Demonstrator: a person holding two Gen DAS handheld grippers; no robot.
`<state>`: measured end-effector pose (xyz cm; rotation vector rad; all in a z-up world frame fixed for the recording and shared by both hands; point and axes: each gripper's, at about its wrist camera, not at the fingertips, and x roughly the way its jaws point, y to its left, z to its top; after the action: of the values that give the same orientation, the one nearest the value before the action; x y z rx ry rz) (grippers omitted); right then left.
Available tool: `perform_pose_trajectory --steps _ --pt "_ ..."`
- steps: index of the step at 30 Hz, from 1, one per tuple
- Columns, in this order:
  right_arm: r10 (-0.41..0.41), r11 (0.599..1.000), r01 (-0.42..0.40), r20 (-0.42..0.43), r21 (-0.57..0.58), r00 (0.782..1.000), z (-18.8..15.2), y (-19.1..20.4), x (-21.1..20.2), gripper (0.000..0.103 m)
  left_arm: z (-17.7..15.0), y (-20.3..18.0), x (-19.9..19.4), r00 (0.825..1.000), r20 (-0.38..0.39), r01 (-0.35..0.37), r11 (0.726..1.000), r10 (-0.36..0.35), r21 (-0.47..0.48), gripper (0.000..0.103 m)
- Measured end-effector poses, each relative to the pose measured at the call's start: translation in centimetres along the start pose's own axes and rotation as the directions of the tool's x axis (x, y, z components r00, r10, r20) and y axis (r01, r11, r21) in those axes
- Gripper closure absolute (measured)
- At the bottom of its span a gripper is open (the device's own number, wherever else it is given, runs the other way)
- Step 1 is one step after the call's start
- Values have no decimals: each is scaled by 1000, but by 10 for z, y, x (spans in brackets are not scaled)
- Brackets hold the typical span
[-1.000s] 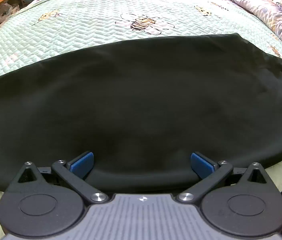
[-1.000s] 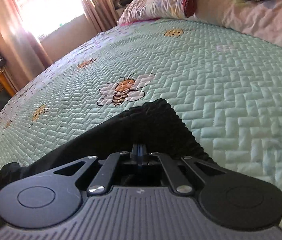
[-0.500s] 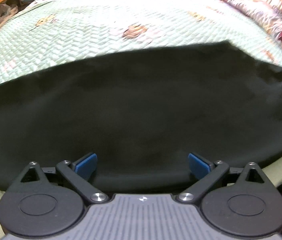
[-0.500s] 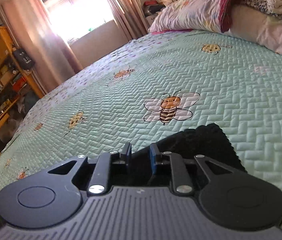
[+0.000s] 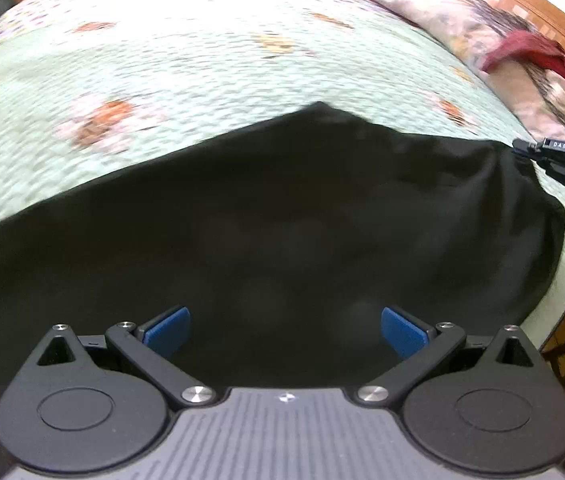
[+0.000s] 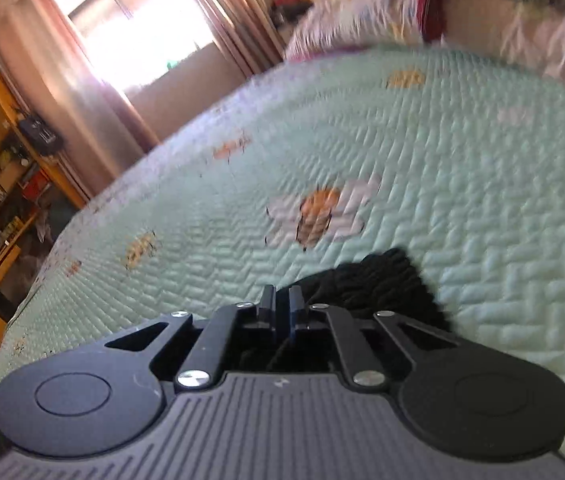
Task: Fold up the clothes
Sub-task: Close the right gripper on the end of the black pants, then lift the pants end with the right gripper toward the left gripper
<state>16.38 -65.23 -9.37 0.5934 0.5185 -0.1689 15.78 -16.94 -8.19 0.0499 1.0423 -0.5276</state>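
left gripper [image 5: 285, 330] fingers spread wide over black garment [image 5: 266, 220]; right gripper [image 6: 281, 308] pinches garment corner, lifted edge; bare bee quilt [image 6: 462, 208] beyond.

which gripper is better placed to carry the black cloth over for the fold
Right. The right gripper is shut on the black cloth edge, lifting it; the left gripper hangs open above it, holding nothing.

Lighting: daylight from the window [image 6: 138, 36], overexposed. Glare whitens the far bedspread [image 5: 202, 20]. Motion blur smears both views. Fisheye bends edges. Black garment [image 5: 282, 220] shows almost no detail.
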Motion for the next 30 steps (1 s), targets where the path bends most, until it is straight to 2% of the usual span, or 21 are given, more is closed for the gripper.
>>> perform_pose_trajectory --steps 2,5,7,8,10,11,12,13,14,16,18,20,21,23,24,26,28,30 --pt "-14 1000 14 13 -24 1000 0 -5 -11 82 13 -22 15 999 -9 45 999 -45 17 1" --pt "-71 996 70 -13 -62 997 -5 -19 -15 75 38 -55 37 994 -19 112 993 -112 28 1" --pt "-75 994 71 -43 -85 996 -12 -34 -7 77 57 -76 56 981 -16 194 981 -194 19 1" --pt "-77 993 72 -58 -97 995 -15 -42 -4 83 67 -87 65 972 -14 235 972 -235 14 1" --pt "-78 990 74 -35 -117 996 -21 -53 -1 83 85 -105 86 947 -19 321 947 -322 -15 1" --pt "-113 987 110 -23 -116 993 -23 -60 -1 61 93 -111 96 949 -14 313 949 -314 -17 1" --pt "-148 982 145 -14 -118 989 -25 -67 0 48 100 -117 106 952 -9 305 952 -305 -19 1" --pt "-127 988 126 -4 -90 992 -27 -76 -1 45 107 -123 115 955 -4 296 955 -297 -21 1" --pt "-93 995 93 3 -31 996 -28 -85 -3 45 114 -129 125 958 1 288 957 -288 -23 1" --pt "-81 997 82 32 -15 996 -30 -83 -11 46 129 -142 145 963 11 271 962 -271 -27 1" --pt "-42 999 42 102 -2 994 -32 -75 -28 54 127 -140 160 963 -29 266 963 -268 -44 1" --pt "33 999 -40 169 33 985 -35 -71 -48 64 126 -139 175 962 -69 261 963 -265 -61 1" --pt "73 995 -84 193 52 978 -37 -70 -57 66 123 -134 179 958 -65 273 959 -278 -71 1" --pt "149 981 -175 243 88 958 -41 -67 -75 79 121 -127 180 950 -46 305 948 -310 -90 1" --pt "178 974 -205 235 94 956 -45 -64 -79 80 121 -124 180 945 -45 319 943 -324 -99 1" --pt "171 980 -185 153 77 973 -57 -60 -76 81 124 -120 183 936 -56 342 934 -349 -106 1" --pt "113 992 -118 92 53 989 -74 -61 -71 84 129 -119 186 930 -68 354 929 -362 -107 1" --pt "151 972 -182 198 146 968 -92 -72 -94 86 129 -121 187 932 -73 348 933 -355 -87 1"
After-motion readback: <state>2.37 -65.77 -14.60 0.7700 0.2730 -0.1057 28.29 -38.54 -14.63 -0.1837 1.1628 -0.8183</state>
